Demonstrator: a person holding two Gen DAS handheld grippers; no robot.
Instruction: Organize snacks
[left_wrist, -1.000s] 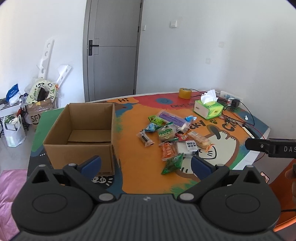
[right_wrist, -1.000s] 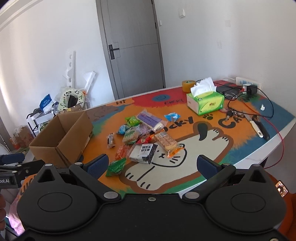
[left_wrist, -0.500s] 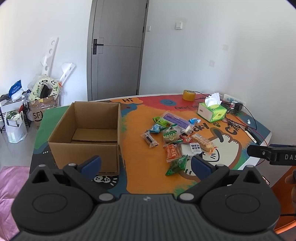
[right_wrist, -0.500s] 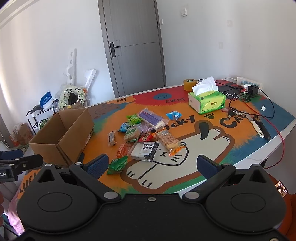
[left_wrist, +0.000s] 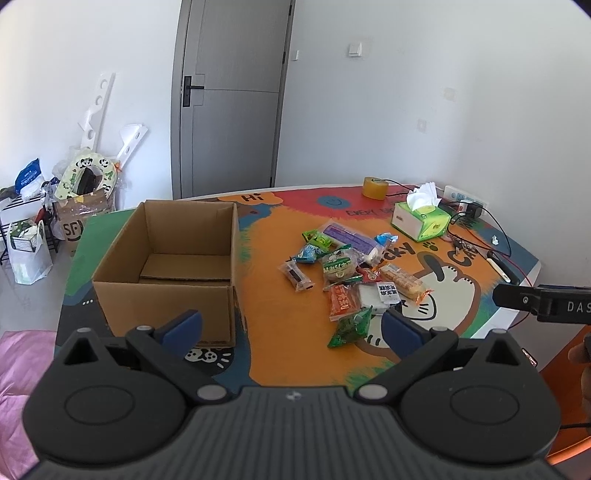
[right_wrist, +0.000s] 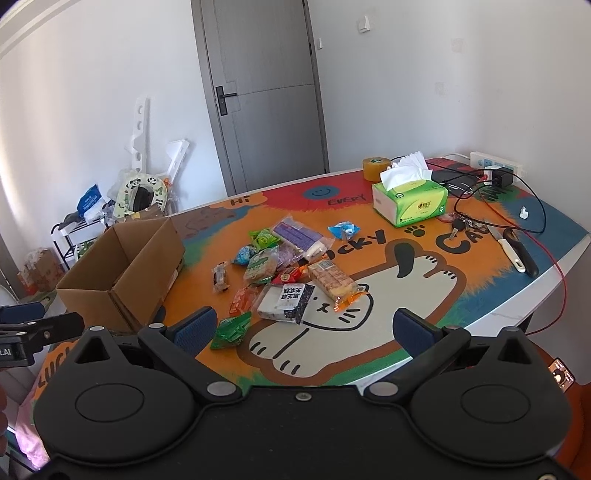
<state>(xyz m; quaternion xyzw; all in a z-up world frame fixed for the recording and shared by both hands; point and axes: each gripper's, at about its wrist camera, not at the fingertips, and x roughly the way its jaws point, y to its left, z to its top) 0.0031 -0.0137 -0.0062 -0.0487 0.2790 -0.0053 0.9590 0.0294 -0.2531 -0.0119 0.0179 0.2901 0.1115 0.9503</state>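
An open, empty cardboard box (left_wrist: 173, 258) stands at the table's left; it also shows in the right wrist view (right_wrist: 122, 273). A pile of several snack packets (left_wrist: 347, 273) lies right of it on the orange cat mat, also in the right wrist view (right_wrist: 288, 269). A green packet (left_wrist: 351, 326) lies nearest, also in the right wrist view (right_wrist: 231, 330). My left gripper (left_wrist: 291, 326) is open and empty, held above the table's near edge. My right gripper (right_wrist: 303, 326) is open and empty, short of the pile.
A green tissue box (right_wrist: 410, 203), a tape roll (right_wrist: 376, 168), keys (right_wrist: 460, 223), a knife (right_wrist: 517, 251), a power strip (right_wrist: 495, 162) and cables lie at the table's right. Bags and a rack (left_wrist: 29, 236) stand on the floor at left. A grey door (left_wrist: 229, 96) is behind.
Both grippers have pulled back and risen a little, so the table looks smaller and farther. Nothing on the table has moved. Both grippers stay open.
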